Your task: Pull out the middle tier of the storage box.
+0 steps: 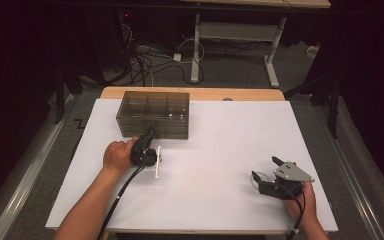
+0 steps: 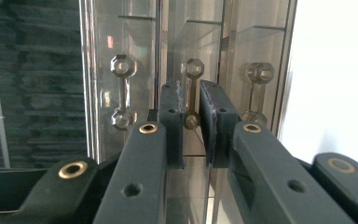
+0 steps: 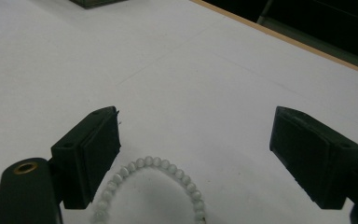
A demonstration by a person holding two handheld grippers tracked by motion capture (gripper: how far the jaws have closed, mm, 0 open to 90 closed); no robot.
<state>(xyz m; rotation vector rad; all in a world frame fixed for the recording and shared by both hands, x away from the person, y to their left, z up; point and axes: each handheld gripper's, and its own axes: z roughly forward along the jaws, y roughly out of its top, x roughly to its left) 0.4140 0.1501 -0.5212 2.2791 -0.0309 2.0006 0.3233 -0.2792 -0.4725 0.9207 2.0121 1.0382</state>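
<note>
Left gripper (image 2: 192, 119) fingers pinch the middle handle (image 2: 193, 93) of the drawer box (image 1: 153, 114); right gripper (image 3: 196, 158) fingers spread around the bracelet (image 3: 168, 186)

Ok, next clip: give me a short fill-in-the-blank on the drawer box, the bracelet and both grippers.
1. The left gripper has its jaws around the ____ of the three handles on the clear drawer box.
2. The right gripper has its jaws wide ____.
3. Between the right gripper's jaws, on the white table cover, lies a pale ____ bracelet.

Missing words: middle; open; beaded
</note>
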